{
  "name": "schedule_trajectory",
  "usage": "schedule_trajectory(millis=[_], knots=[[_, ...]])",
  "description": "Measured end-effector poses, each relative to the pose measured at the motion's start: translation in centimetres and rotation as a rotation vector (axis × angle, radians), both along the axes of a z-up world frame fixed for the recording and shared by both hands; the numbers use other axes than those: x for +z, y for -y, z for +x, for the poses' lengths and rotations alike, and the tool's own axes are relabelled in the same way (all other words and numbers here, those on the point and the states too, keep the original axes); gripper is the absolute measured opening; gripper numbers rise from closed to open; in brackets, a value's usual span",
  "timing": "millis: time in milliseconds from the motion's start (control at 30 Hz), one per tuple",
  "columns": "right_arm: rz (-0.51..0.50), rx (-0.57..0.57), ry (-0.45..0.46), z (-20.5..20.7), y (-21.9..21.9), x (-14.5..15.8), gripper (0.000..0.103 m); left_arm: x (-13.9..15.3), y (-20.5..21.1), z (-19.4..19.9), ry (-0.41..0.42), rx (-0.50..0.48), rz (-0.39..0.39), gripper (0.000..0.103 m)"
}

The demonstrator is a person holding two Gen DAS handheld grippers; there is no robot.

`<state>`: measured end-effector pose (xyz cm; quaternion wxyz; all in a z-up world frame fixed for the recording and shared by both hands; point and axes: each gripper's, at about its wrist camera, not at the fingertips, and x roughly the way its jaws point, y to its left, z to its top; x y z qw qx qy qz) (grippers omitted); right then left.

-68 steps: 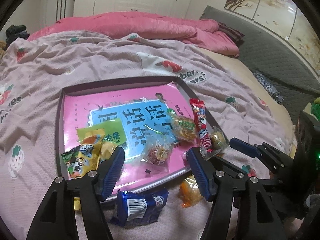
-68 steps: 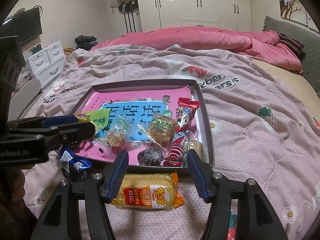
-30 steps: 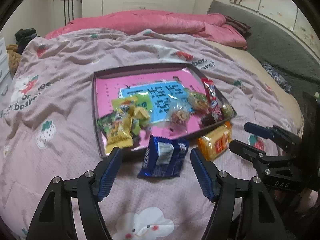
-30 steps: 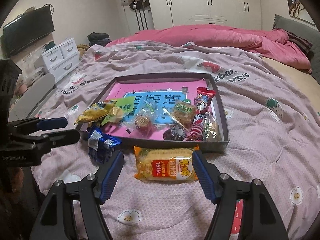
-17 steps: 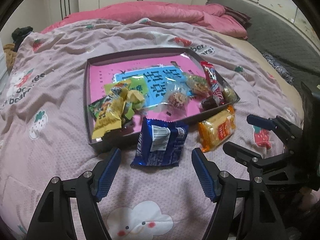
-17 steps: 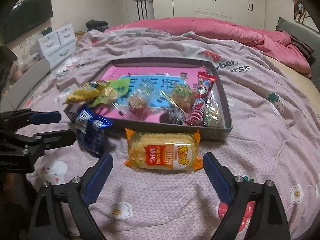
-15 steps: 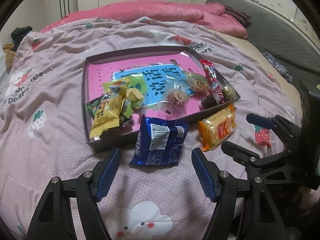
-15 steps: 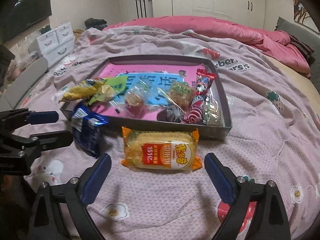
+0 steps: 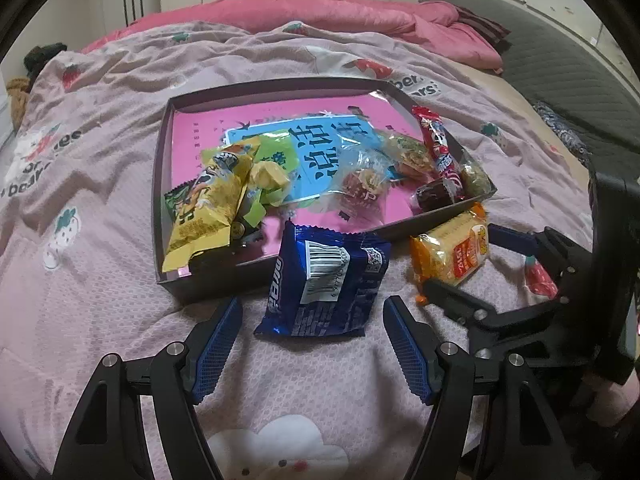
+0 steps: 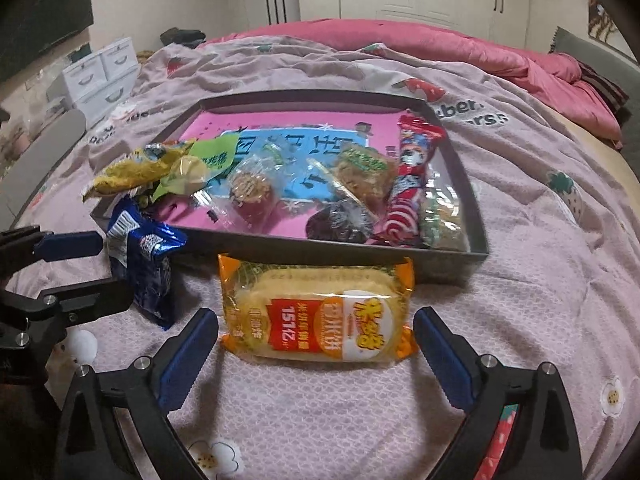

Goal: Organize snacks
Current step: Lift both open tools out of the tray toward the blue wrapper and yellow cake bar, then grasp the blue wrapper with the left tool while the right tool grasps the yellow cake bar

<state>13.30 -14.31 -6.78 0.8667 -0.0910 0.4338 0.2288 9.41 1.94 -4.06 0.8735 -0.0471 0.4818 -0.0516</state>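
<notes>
A shallow dark tray (image 9: 162,184) lined with a pink and blue printed sheet is seen lying on a pink bedspread (image 9: 100,312) patterned with strawberries and flowers. Inside the tray, a yellow snack bag (image 9: 208,208) and a green packet (image 9: 276,152) are piled toward its left edge, a clear-wrapped pastry (image 9: 362,184) lies near the middle, and a red and white striped candy stick (image 9: 438,148) runs along the right edge, with a dark wrapped sweet (image 9: 434,196) at the near right corner. Two packets are left outside the tray on the bedspread. A blue biscuit packet (image 9: 324,284) is propped against the tray's near wall, its barcode facing up. An orange cracker pack (image 10: 320,312) lies flat just before the near wall, toward the right corner. The left gripper (image 9: 312,344) is held open above the bedspread, its blue pads to either side of the blue biscuit packet's near end, with a gap visible on both sides. The right gripper (image 10: 316,356) is spread wide, its jaws having just been opening; the orange cracker pack sits between the fingertips, and neither pad is seen pressing on it. A crumpled pink duvet (image 10: 420,44) is bunched at the far edge of the bed.
</notes>
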Motion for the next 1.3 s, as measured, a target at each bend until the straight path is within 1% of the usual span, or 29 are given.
schedule_trajectory(millis=[100, 300, 433, 667, 867, 1067, 1133, 1300], knots=[[-0.022, 0.009, 0.023, 0.1, -0.6, -0.3, 0.099, -0.3, 0.1, 0.3, -0.005, 0.006, -0.005, 0.075], [-0.046, 0.004, 0.026, 0.9, -0.8, -1.0, 0.099, -0.8, 0.4, 0.7, -0.016, 0.004, -0.018, 0.075], [-0.044, 0.015, 0.029, 1.1, -0.6, -1.1, 0.094, -1.1, 0.8, 1.1, -0.021, 0.002, -0.019, 0.075], [-0.065, 0.032, 0.052, 0.7, -0.4, -0.7, 0.090, -1.6, 1.2, 1.7, -0.023, 0.009, -0.011, 0.075], [-0.049, 0.002, 0.056, 0.8, 0.7, -0.1, 0.090, -2.1, 1.3, 2.2, -0.030, 0.021, -0.007, 0.075], [-0.008, -0.022, 0.051, 0.9, 1.8, 0.6, 0.090, -2.4, 1.2, 2.4, -0.023, 0.024, -0.026, 0.075], [-0.014, -0.021, 0.058, 0.8, 1.8, 0.7, 0.090, -2.3, 1.1, 2.4, -0.021, 0.024, -0.035, 0.070], [-0.018, -0.014, 0.069, 0.6, 1.7, 0.9, 0.090, -2.3, 0.9, 2.3, -0.022, 0.022, -0.052, 0.067]])
